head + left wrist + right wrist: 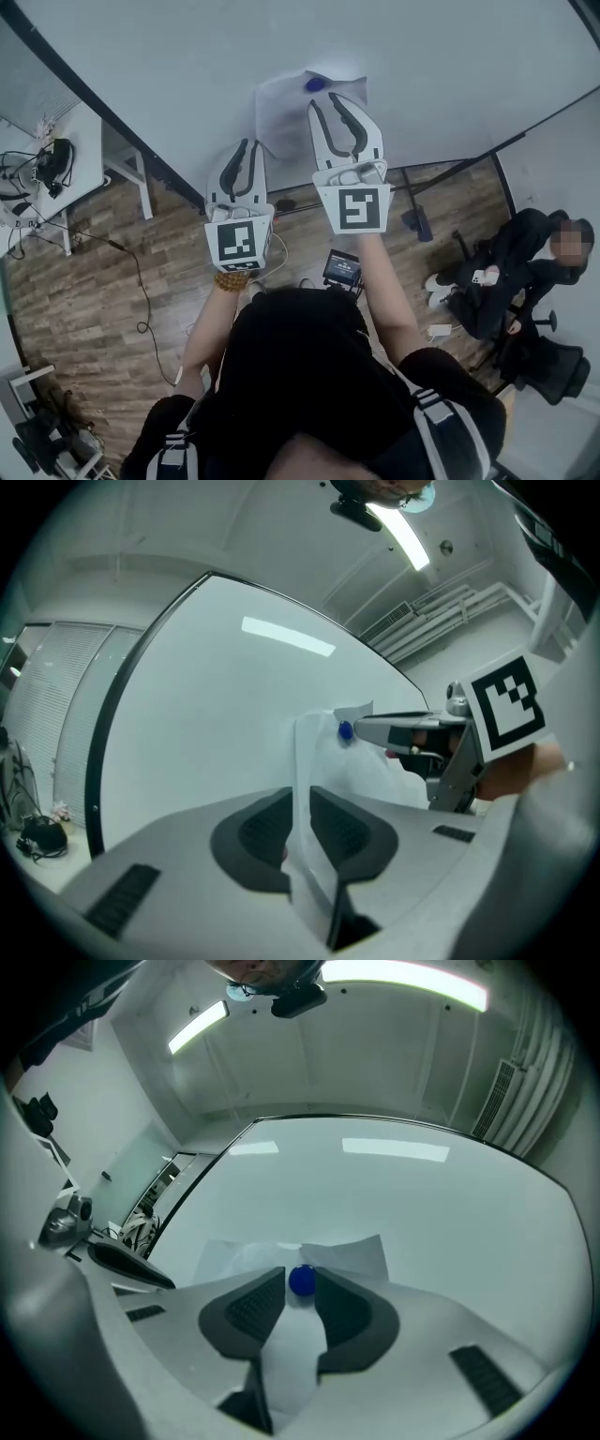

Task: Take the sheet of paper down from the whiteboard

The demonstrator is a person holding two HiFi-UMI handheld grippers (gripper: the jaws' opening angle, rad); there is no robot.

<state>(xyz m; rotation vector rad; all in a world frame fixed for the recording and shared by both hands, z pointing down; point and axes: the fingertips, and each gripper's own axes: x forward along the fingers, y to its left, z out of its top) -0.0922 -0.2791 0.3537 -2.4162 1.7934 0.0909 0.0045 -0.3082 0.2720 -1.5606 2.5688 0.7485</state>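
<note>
A white sheet of paper (281,117) hangs on the whiteboard (187,66), pinned near its top by a round blue magnet (314,84). My left gripper (250,145) is shut on the sheet's lower left edge; in the left gripper view the paper (314,752) runs up from between the closed jaws (300,813) to the magnet (345,730). My right gripper (328,98) is open at the sheet's top. In the right gripper view the magnet (302,1281) sits between its fingertips (300,1285), with the paper (292,1354) behind them.
A person sits on an office chair (525,272) at the right. A white desk (47,169) with cables stands at the left. A small screen device (342,269) and a cable (141,281) lie on the wooden floor below the board.
</note>
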